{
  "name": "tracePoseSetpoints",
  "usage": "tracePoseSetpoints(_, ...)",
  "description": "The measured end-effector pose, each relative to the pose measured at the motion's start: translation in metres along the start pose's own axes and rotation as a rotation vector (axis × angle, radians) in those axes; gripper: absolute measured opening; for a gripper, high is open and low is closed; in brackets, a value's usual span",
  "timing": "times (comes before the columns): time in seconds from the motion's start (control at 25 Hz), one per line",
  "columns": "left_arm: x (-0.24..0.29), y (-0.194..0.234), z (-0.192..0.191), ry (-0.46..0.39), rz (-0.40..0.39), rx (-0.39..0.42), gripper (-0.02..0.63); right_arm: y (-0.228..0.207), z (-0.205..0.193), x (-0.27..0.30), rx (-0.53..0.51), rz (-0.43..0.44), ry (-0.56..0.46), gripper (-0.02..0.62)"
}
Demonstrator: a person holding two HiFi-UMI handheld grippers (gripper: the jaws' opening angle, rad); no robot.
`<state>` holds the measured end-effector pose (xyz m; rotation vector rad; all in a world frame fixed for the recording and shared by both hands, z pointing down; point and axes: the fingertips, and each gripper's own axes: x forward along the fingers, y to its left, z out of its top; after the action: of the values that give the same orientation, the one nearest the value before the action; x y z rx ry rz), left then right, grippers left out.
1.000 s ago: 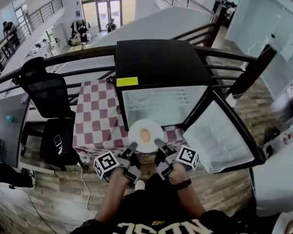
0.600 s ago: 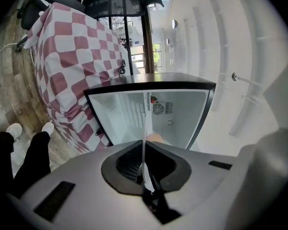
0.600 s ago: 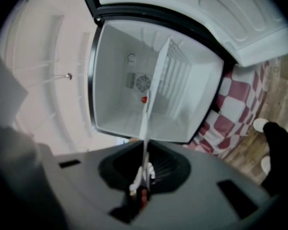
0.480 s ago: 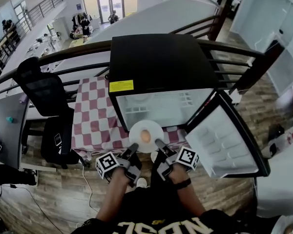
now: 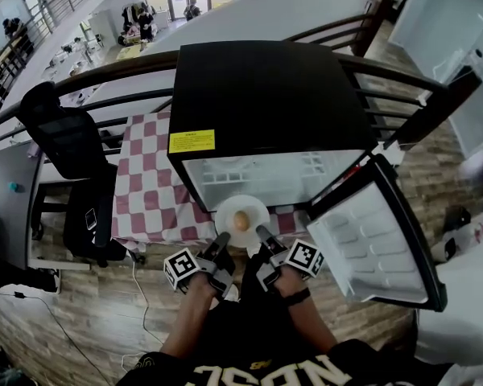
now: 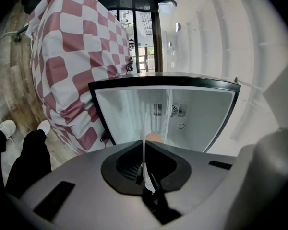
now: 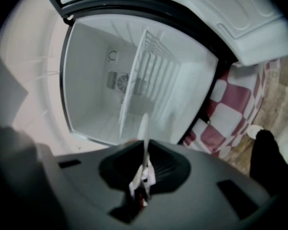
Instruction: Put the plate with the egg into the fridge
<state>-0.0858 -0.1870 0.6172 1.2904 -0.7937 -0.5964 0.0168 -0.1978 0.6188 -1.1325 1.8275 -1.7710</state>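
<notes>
Two grippers carry one plate with one egg toward one fridge. The left gripper (image 5: 222,240) and the right gripper (image 5: 261,233) each have their fingers closed on the near rim of the white plate (image 5: 240,206). Each pinches it edge-on between the pads, one at either side of the rim. The egg (image 5: 241,220) lies at the plate's middle, just beyond both sets of fingertips and between them. Straight ahead of the fingers is the black fridge (image 5: 266,95), with one wire shelf (image 7: 151,63) inside and its door (image 5: 378,252) swung open to the right of the right fingers. The plate hangs at the mouth of the compartment. Left of the fingers are a red-and-white checked tablecloth (image 5: 149,187) and one black office chair (image 5: 68,143). The wooden floor (image 5: 88,320) lies below and a railing (image 5: 88,95) runs behind.
</notes>
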Motion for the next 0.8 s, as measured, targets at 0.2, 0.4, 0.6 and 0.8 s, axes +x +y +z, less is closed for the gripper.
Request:
tracePoseSetpoints(0.2, 0.016, 0.034, 0.006, -0.015, 0.078, 0.017, 0.031, -0.032, 0.005, 0.014, -0.016, -0.052, 0.006, 0.043)
tracePoseSetpoints(0.4, 0.036, 0.057, 0.017, -0.049, 0.123, -0.035, 0.031, -0.055, 0.017, 0.035, -0.017, -0.093, -0.007, 0.042)
tracePoseSetpoints(0.6, 0.053, 0.079, 0.034, -0.130, 0.179, -0.025, 0.031, -0.079, 0.025, 0.059, -0.091, -0.170, 0.019, 0.043)
tracePoseSetpoints(0.8, 0.073, 0.090, 0.046, -0.190, 0.231, 0.039, 0.031, -0.100, 0.036, 0.078, -0.210, -0.277, 0.027, 0.066)
